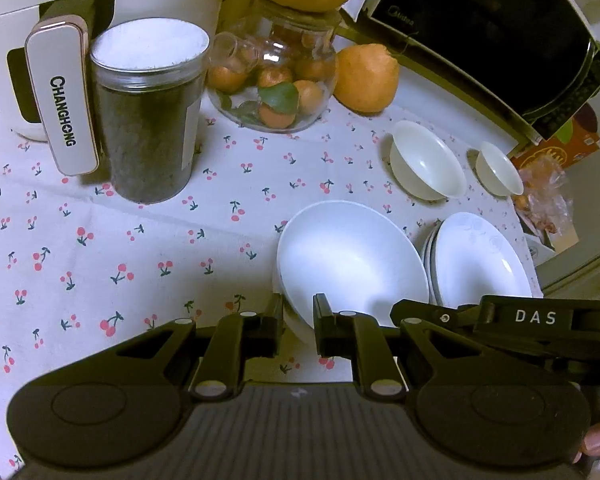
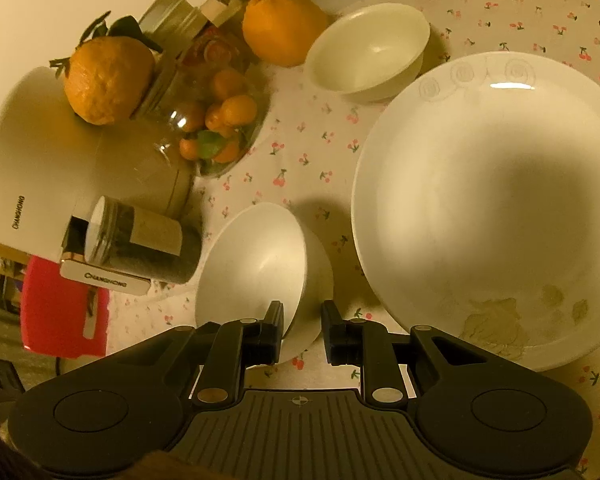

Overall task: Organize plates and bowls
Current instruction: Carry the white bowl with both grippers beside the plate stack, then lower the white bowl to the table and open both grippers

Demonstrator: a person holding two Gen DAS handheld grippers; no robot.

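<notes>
A white bowl [image 1: 352, 256] stands on the cherry-print cloth, with its near rim between the fingers of my left gripper [image 1: 298, 330], which is open around the rim. The same bowl [image 2: 256, 264] sits before my right gripper [image 2: 302, 332], also open astride its rim. A stack of white plates [image 1: 480, 260] lies right of the bowl and fills the right of the right wrist view [image 2: 488, 204]. Two small cream bowls [image 1: 424, 164] [image 1: 498, 168] stand further back. One of them shows in the right wrist view [image 2: 368, 50].
A dark-filled canister [image 1: 148, 120] and a white Changhong appliance [image 1: 60, 60] stand at the left. A glass jar of kumquats [image 1: 276, 80] and a large orange [image 1: 366, 78] stand behind. A black microwave [image 1: 500, 32] is at the back right. A red object [image 2: 64, 308] lies off the table.
</notes>
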